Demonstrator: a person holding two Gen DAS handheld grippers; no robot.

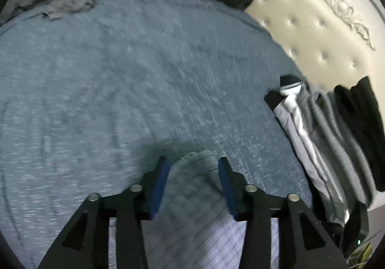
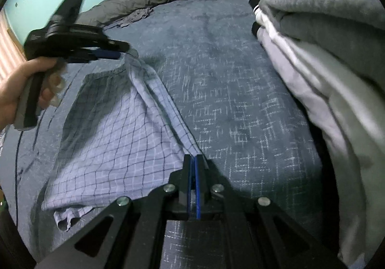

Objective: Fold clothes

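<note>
The checked garment (image 2: pixel 115 129) is laid on the bed (image 2: pixel 240 100), near its middle. One corner is pinched in the closed jaws of the right gripper (image 2: pixel 194 160). The jaws of the left gripper (image 1: pixel 192 168) are parted, fabric loose between them. The held corner should be kept low and drawn level, so that the fold is laid flat and smooth, well apart from the stacked clothes (image 2: pixel 312 64) at the bed's right edge.

Clothes pile (image 2: pixel 324 71) blurred, cut off rightward

Left gripper (image 1: pixel 193 165) jaws apart; right gripper (image 2: pixel 194 160) apparently clamped
</note>
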